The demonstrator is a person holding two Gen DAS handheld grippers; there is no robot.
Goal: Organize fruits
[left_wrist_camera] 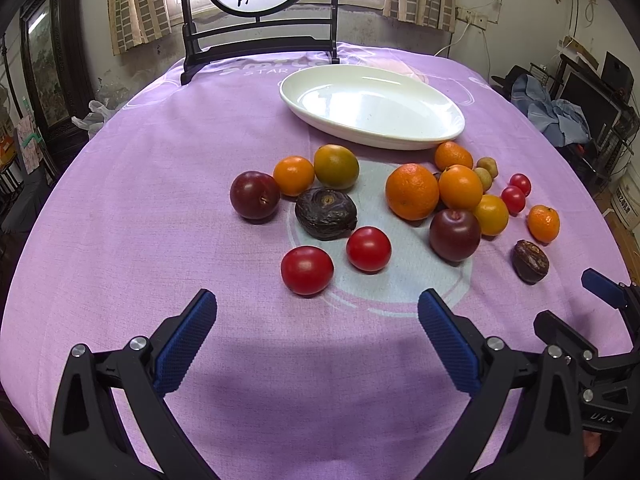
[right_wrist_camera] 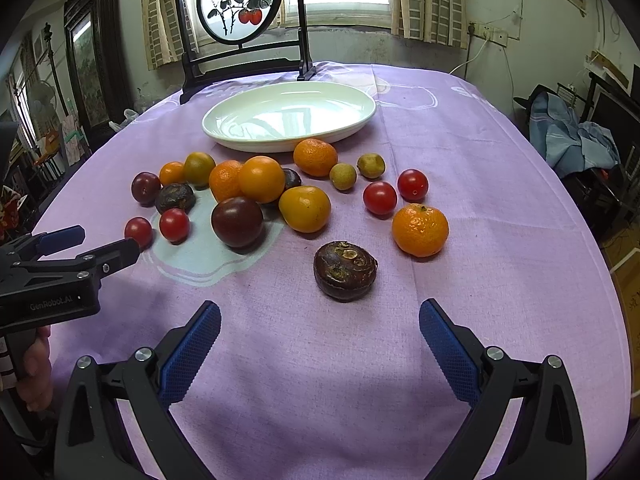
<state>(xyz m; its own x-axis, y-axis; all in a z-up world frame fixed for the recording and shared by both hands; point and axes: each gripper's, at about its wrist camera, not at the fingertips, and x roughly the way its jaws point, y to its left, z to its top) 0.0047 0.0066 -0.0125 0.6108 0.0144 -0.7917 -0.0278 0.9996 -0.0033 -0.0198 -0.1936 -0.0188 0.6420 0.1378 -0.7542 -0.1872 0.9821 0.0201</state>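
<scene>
Since both tongs, left tongs (left_wrist_camera: 318,312) and right tongs (right_wrist_camera: 320,322), hang spread and empty, I'd ease the right straight ahead, straddle the dark wrinkled fruit (right_wrist_camera: 345,271), squeeze gently, then carry it to the white dish (right_wrist_camera: 256,142) beyond.

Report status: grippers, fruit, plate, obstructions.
Left hand-held gripper open, empty. Right hand-held gripper open, empty. Fruits loose on cloth; white plate empty. Nothing blocking.
</scene>
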